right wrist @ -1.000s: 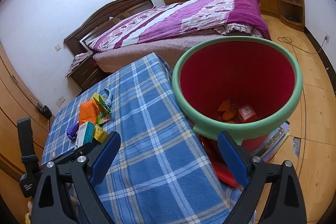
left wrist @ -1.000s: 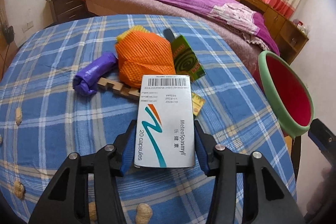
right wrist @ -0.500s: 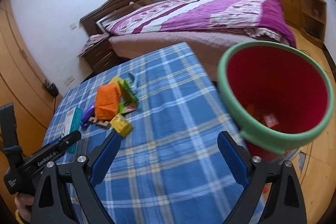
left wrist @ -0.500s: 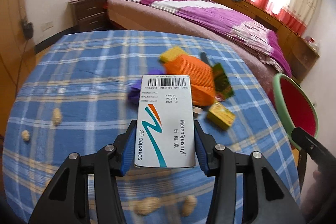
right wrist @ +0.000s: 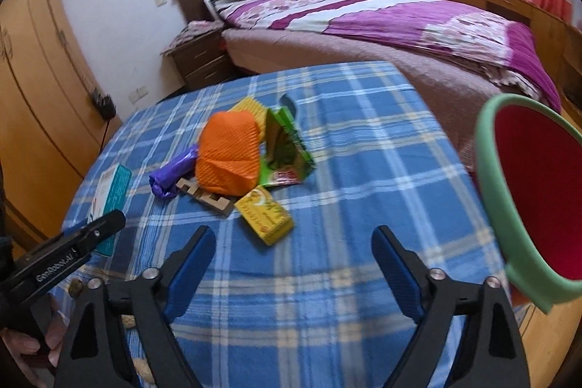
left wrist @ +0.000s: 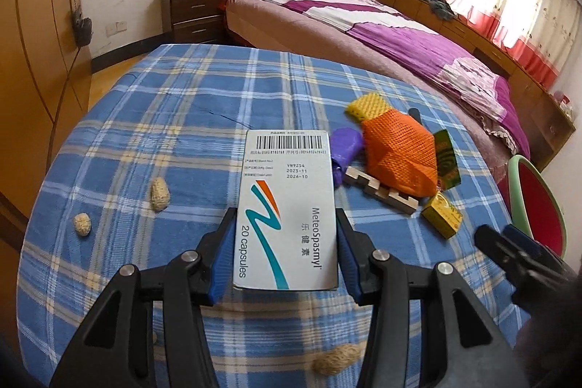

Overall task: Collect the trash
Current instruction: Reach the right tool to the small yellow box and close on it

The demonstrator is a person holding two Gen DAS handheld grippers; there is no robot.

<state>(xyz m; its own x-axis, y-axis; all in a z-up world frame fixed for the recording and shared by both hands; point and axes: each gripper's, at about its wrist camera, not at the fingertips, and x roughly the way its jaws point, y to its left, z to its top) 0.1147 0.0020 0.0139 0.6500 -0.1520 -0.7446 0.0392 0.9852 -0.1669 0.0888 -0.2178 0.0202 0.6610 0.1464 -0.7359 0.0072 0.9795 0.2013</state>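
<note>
Nearest to us, our left gripper (left wrist: 285, 255) has its jaws pinching a white medicine box (left wrist: 287, 210) by its long sides, holding it flat above the blue plaid tabletop (left wrist: 182, 119). Our right gripper (right wrist: 293, 264) hangs over the same cloth with its jaws spread wide and nothing between them. Peanut shells (left wrist: 160, 195) lie scattered on the cloth around and beneath the left gripper. Just ahead of the right gripper sits a small yellow box (right wrist: 264, 214), and beyond it the rest of the trash lies in a cluster: a notched wooden piece (right wrist: 203, 194) partly under an orange foam net (right wrist: 229, 155), a purple wrapper (right wrist: 171, 175) to its left, a green packet (right wrist: 285, 148) leaning on its right side, and a yellow foam net (right wrist: 251, 110) touching its far edge. The red bin with a green rim (right wrist: 489, 184) stands off the right edge of the tabletop. Farther back is the bed (right wrist: 363, 20) with a purple cover.
</note>
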